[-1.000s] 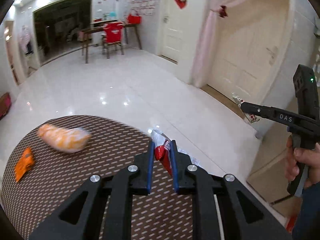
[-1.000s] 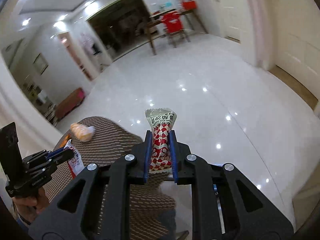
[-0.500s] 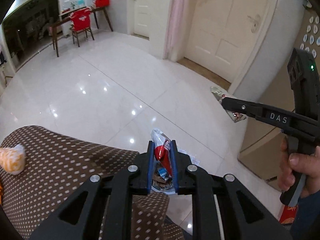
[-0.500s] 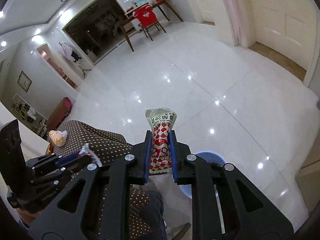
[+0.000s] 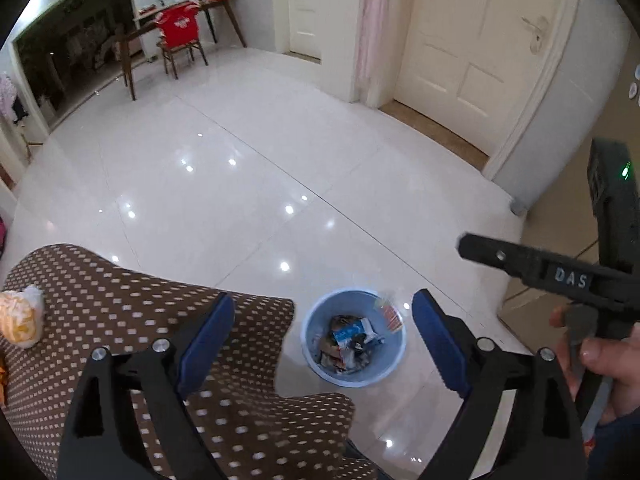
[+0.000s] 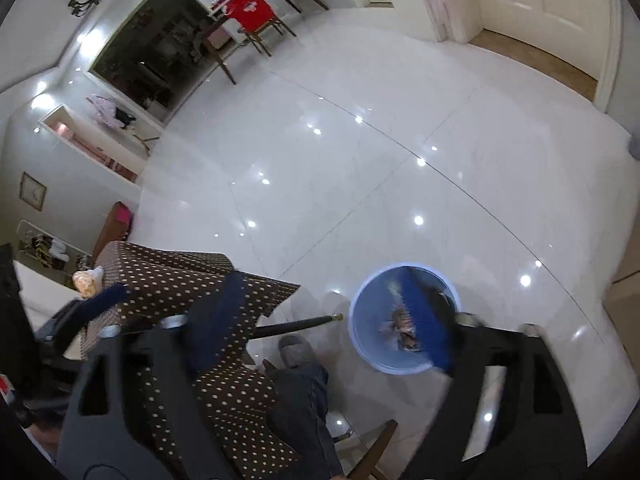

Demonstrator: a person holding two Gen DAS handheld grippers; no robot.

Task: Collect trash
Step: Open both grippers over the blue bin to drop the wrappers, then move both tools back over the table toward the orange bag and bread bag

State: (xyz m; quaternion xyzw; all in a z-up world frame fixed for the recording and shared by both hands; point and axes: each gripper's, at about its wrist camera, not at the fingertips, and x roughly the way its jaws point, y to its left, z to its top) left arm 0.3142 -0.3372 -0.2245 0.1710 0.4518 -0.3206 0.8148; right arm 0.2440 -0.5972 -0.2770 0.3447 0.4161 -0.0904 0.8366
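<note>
A light blue bin (image 5: 316, 356) stands on the white floor beside the table, with several wrappers (image 5: 352, 332) inside. My left gripper (image 5: 324, 310) hangs above it, its jaws opening and nothing between them. A red-checked wrapper (image 5: 390, 314) falls at the bin's far rim. In the right wrist view my right gripper (image 6: 322, 280) is blurred over the same bin (image 6: 360, 340). Its jaws are opening too, and the wrapper (image 6: 400, 320) drops free below them. An orange-and-white bag (image 5: 18, 316) lies on the brown dotted tablecloth (image 5: 140, 292).
A person's trouser leg and grey slipper (image 6: 296, 350) are under the table edge, next to a thin black rod (image 6: 296, 324) and a wooden chair leg (image 6: 376, 452). A wooden table with a red chair (image 5: 178, 36) stands far back. Cream doors (image 5: 472, 40) are on the right.
Both grippers have swung off the table and down over the bin. Both were shut on wrappers and have now opened and let them go.
</note>
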